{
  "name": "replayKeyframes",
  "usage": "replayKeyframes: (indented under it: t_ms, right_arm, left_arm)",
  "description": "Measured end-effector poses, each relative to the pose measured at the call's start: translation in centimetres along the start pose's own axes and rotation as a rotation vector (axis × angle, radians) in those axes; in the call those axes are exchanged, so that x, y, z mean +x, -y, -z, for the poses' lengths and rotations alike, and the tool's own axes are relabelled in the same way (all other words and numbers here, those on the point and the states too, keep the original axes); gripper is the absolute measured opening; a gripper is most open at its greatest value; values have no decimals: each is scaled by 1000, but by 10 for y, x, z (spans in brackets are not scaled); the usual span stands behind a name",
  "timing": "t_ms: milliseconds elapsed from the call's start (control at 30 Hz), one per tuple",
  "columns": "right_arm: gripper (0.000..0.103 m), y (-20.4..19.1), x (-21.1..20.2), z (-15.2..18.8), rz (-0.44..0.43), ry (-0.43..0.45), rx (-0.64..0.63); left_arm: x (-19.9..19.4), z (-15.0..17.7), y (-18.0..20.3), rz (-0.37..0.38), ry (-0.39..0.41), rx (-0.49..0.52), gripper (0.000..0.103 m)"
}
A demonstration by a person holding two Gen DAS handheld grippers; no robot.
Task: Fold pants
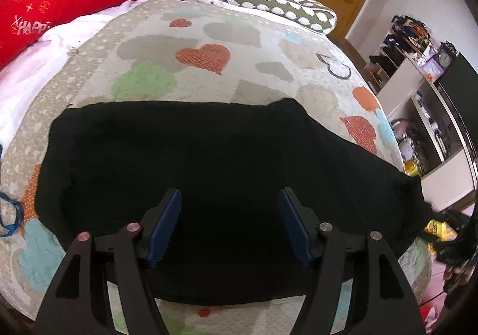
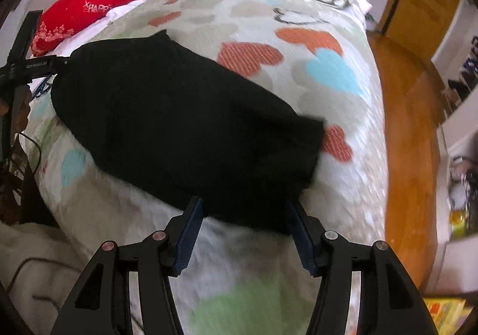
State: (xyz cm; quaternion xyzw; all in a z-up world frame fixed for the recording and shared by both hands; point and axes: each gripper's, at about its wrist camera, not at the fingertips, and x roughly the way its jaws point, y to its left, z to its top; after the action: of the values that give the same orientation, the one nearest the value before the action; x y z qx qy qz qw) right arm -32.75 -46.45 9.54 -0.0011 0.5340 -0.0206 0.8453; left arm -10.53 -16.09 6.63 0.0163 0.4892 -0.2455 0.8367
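Right wrist view: right gripper (image 2: 243, 212) spread, empty, near black pants' (image 2: 179, 123) near edge; pinch both layers squarely.

You have bright, even daylight in both views — strong fisheye bending and dark vignette at the edges. Right wrist view shows motion blur; the black pants (image 1: 209, 173) lose all fabric detail.
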Motion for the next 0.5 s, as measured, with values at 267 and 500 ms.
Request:
replayKeyframes:
  t_ms: [267, 500]
  right_arm:
    - [64, 4, -12, -58, -43, 203, 3]
    - [14, -34, 72, -97, -30, 48, -217]
  left_arm:
    - [4, 4, 14, 4, -20, 32, 66]
    - [5, 9, 8, -8, -41, 15, 66]
